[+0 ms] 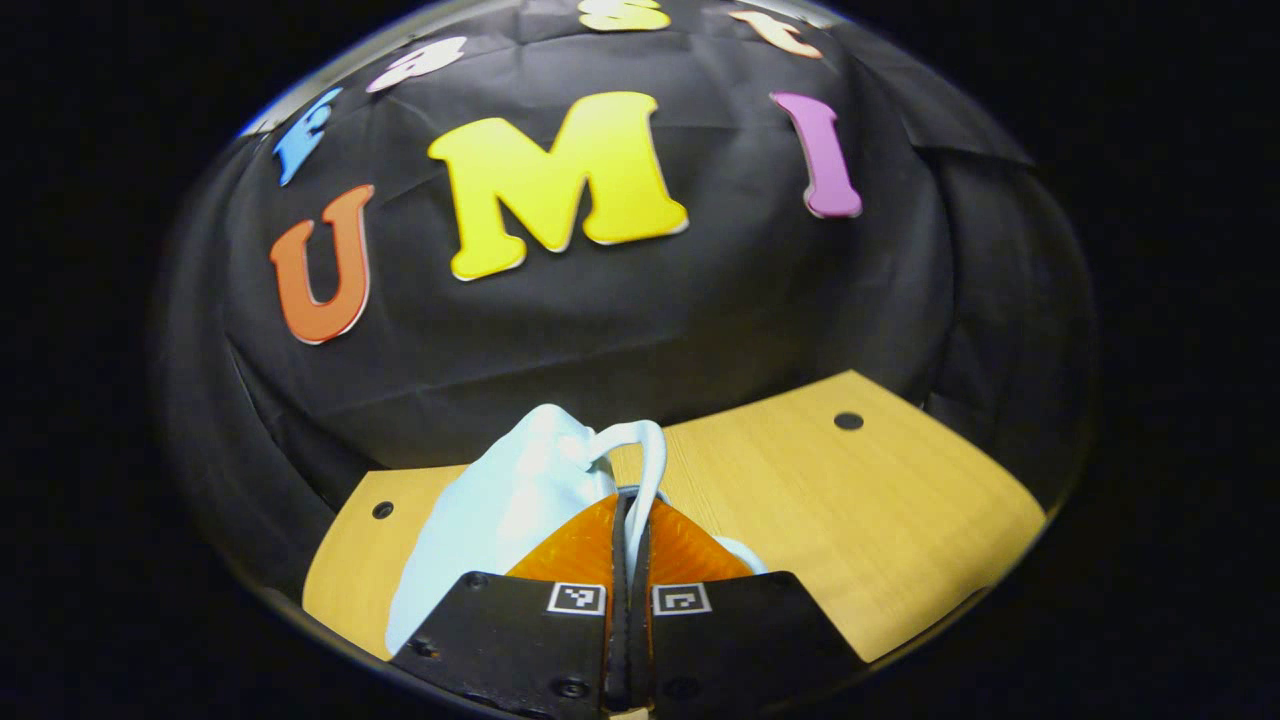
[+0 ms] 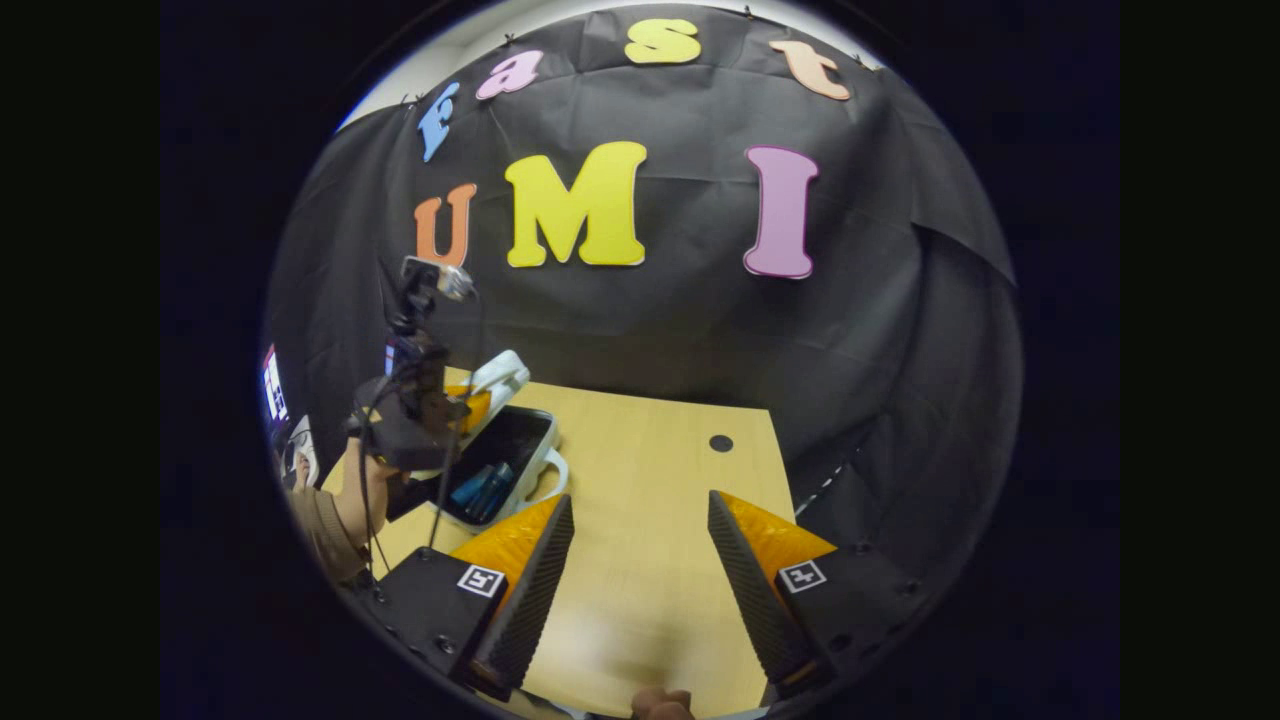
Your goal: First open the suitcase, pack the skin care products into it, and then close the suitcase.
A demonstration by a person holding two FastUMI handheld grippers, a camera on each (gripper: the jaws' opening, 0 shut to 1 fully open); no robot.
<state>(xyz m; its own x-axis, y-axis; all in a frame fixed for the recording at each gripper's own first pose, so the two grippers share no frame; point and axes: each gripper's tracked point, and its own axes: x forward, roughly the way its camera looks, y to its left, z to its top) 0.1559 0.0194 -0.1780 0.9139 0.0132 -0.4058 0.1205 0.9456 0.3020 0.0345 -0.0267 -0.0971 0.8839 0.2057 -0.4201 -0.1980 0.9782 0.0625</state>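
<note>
The suitcase [image 2: 495, 455] lay open at the left of the worktop [image 2: 640, 520], blue skin care products [image 2: 482, 490] inside. The left gripper [image 1: 628, 530] was clenched on the thin edge of the white lid [image 1: 520, 490]; the right gripper [image 2: 640, 560] hovered wide open, well apart. Closing looked next: I'd swing the lid down slowly, keeping the pinch until it seated.

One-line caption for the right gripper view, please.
Open right gripper over the wooden table; the left gripper holds the suitcase lid.
</note>
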